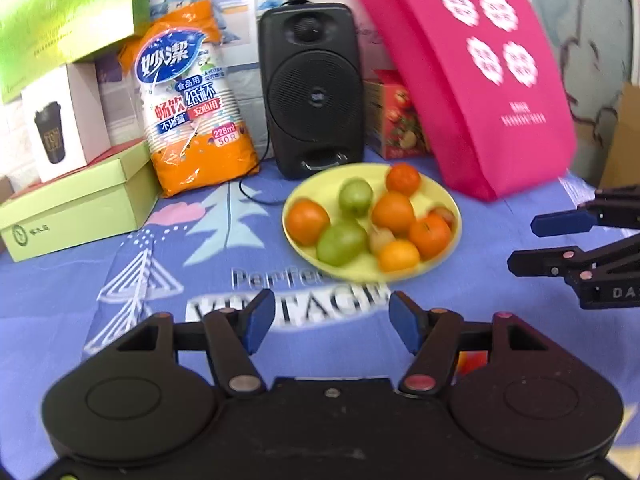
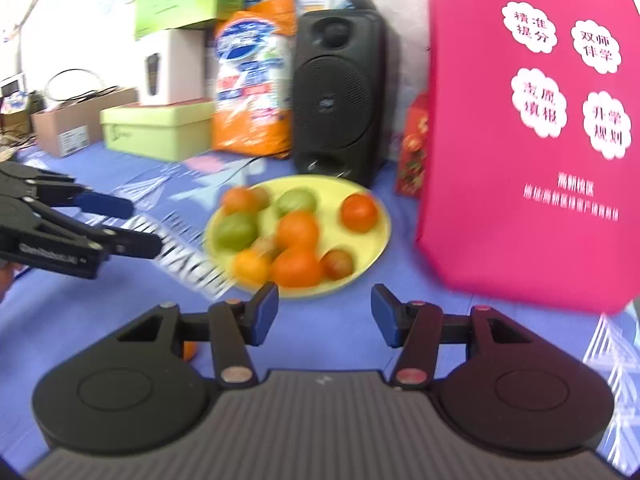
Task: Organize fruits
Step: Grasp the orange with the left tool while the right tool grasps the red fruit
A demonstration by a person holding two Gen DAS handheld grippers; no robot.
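Observation:
A yellow plate [image 1: 440,196] on the blue tablecloth holds several oranges [image 1: 307,221], two green fruits [image 1: 342,242] and small brownish fruits. The plate [image 2: 380,236] also shows in the right wrist view, blurred. My left gripper [image 1: 331,326] is open and empty, just in front of the plate. My right gripper [image 2: 325,314] is open and empty, at the plate's near edge; it shows at the right in the left wrist view [image 1: 524,242]. A bit of orange [image 2: 189,350] shows under its left finger; the left gripper [image 2: 144,224] appears at the left.
Behind the plate stand a black speaker [image 1: 312,88], an orange pack of paper cups [image 1: 192,104], green boxes [image 1: 76,208], a white cup box [image 1: 60,120], a red fruit box [image 1: 394,116] and a pink bag [image 1: 480,72] leaning at the right.

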